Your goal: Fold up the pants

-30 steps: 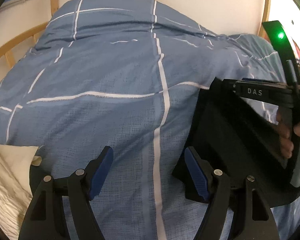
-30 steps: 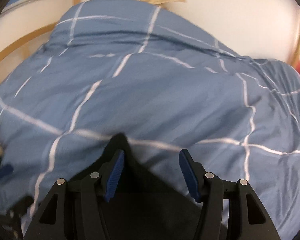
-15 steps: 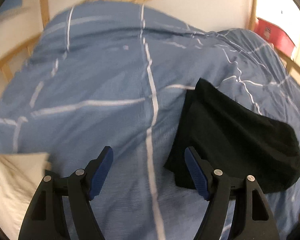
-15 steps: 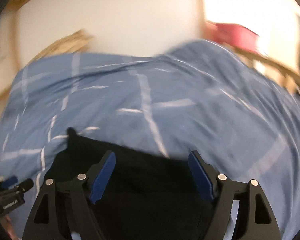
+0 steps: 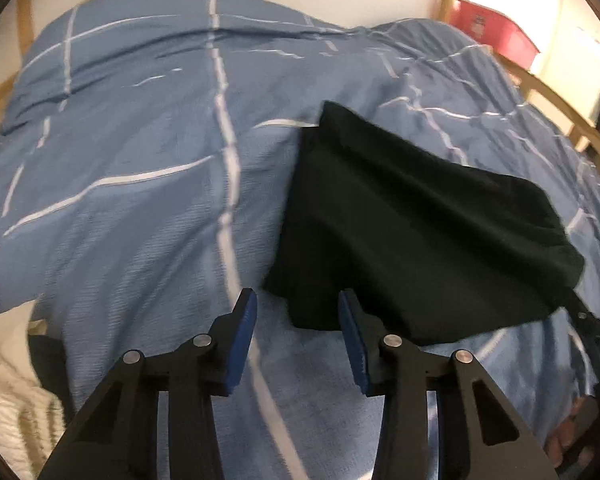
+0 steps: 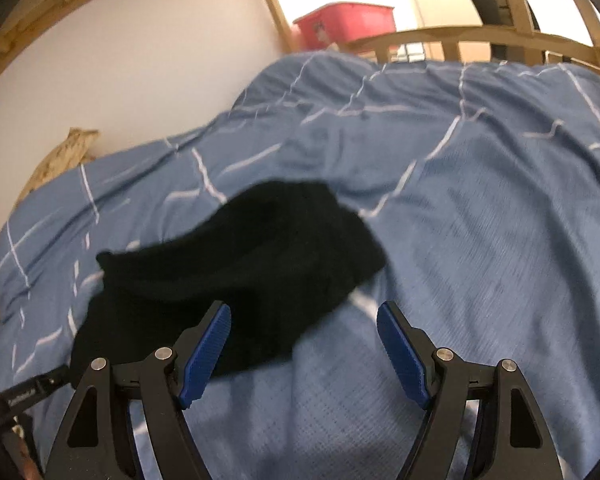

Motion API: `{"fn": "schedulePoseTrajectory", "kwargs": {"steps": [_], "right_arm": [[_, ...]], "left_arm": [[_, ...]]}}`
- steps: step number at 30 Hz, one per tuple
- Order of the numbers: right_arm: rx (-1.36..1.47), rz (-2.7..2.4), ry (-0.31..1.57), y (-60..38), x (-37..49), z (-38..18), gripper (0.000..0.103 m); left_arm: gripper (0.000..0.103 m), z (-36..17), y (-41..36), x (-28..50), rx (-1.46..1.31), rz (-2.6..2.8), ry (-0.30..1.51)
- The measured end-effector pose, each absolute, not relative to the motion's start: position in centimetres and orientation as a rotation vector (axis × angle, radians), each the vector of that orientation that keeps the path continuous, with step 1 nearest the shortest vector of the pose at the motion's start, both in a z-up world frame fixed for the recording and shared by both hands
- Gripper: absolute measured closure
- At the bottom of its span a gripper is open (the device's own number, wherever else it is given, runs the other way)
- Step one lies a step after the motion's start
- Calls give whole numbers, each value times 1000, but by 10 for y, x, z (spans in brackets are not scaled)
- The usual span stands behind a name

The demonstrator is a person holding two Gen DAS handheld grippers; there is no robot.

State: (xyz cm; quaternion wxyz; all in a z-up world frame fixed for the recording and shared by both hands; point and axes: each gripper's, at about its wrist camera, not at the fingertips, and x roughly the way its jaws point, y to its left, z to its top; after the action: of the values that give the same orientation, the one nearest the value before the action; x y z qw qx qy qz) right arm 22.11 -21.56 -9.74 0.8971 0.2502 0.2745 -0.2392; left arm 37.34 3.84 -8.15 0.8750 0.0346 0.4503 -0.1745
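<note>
The folded black fabric pants (image 5: 412,236) lie on the blue white-checked duvet (image 5: 140,168); left tool (image 5: 298,312), jaws just narrowing, and wide right tool (image 6: 304,330) are empty; grip corners squarely.

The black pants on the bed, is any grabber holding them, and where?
Nothing is held. The black pants lie loose on the blue duvet; the left gripper, whose jaws have just been closing, and right gripper are open and empty.

Black pants (image 5: 412,232) lie on a blue duvet (image 5: 140,140) crossed by thin white lines in a wide grid. A red bin (image 6: 346,24) sits beyond pale wooden rails (image 6: 440,38), a cream blanket (image 5: 8,380) at the corner.
</note>
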Motion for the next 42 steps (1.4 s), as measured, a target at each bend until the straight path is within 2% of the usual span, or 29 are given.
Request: {"fn": "schedulePoseTrajectory", "kwargs": {"steps": [9,13,15,17,18,20,29,34,39,42], "right_arm": [[567,-499,600,-222,218,-113,26],[555,-502,595,-221,219,-113,26],[548,-504,606,-220,221,-113,26],[542,-501,611,-219,223,-114,26],[542,-499,609,-219,222,-113,26],[546,-497,605,-220,221,-113,26],[551,-480,595,-218,222,-112,26],[523,-477,601,-214,225,-110,26],[520,-479,593,-214,223,-108,26],[551,-493,558,-220,214,-104,27]], "left_arm": [[62,-102,29,379,107,-418,980],[57,-110,26,384,114,-415,988],[58,-113,27,387,85,-421,995],[71,-113,27,388,67,-435,998],[89,-113,27,387,55,-447,1003],[94,-107,28,384,59,-441,986],[96,-67,36,371,88,-313,833],[96,-80,36,384,110,-225,833],[95,-102,23,394,170,-227,914],[93,-98,14,386,236,-221,890]]}}
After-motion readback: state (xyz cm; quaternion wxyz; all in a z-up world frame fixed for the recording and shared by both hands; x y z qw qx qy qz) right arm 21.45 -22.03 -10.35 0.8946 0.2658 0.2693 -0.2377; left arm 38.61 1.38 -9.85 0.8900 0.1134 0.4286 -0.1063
